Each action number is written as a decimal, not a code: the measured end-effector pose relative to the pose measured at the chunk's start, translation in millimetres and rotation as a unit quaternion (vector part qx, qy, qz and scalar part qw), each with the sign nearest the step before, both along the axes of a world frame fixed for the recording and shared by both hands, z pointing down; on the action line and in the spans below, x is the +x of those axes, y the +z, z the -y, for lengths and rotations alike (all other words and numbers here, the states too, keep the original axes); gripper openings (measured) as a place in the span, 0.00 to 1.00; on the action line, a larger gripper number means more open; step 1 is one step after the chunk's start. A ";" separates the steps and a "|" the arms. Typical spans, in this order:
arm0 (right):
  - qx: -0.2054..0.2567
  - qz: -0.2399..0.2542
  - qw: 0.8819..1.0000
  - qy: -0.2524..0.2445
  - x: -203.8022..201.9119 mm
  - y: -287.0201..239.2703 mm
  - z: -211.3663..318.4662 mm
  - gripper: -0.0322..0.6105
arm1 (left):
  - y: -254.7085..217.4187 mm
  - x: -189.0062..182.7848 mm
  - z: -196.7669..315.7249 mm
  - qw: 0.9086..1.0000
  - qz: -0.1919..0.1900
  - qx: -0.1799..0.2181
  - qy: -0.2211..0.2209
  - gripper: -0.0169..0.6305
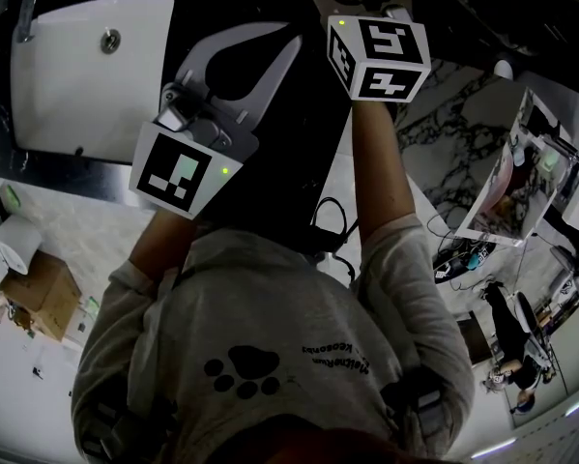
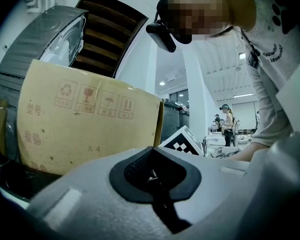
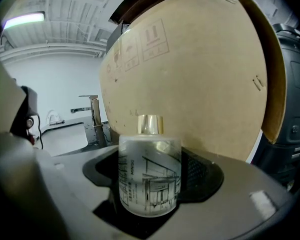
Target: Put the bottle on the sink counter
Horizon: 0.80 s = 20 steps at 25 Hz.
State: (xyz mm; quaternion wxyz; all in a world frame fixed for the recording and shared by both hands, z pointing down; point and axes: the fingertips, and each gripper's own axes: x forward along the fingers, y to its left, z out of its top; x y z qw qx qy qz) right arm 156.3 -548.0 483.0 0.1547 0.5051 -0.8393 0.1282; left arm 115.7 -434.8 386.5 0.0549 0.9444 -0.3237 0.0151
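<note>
Right tool (image 3: 152, 181) clamped on upright bottle (image 3: 150, 166) — left tool (image 2: 153, 176) closed, cardboard box (image 3: 190, 69) near behind

An open industrial lab hall: ribbed ceiling (image 3: 74, 14), strip light (image 3: 24, 19), cardboard box (image 2: 84, 129), white sink (image 1: 86, 75)

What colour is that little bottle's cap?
Pale gold; the cap on the bottle shows best in the right gripper view.

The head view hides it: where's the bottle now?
Right gripper view: the frosted bottle is held in the right gripper, in front of the cardboard box.
</note>
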 end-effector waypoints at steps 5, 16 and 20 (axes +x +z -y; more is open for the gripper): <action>-0.004 -0.007 1.000 -0.005 -2.2 0.9 -0.2 0.57 | -0.7 2.0 1.0 1.000 -0.006 -0.001 0.002 0.03; -0.032 -0.041 0.999 0.001 4.6 9.4 -13.0 0.57 | -2.5 4.3 -2.5 1.000 -0.009 -0.010 0.012 0.03; -0.040 -0.052 0.998 0.003 3.7 13.0 -16.0 0.57 | -3.0 1.7 -3.6 1.000 -0.008 -0.014 0.014 0.03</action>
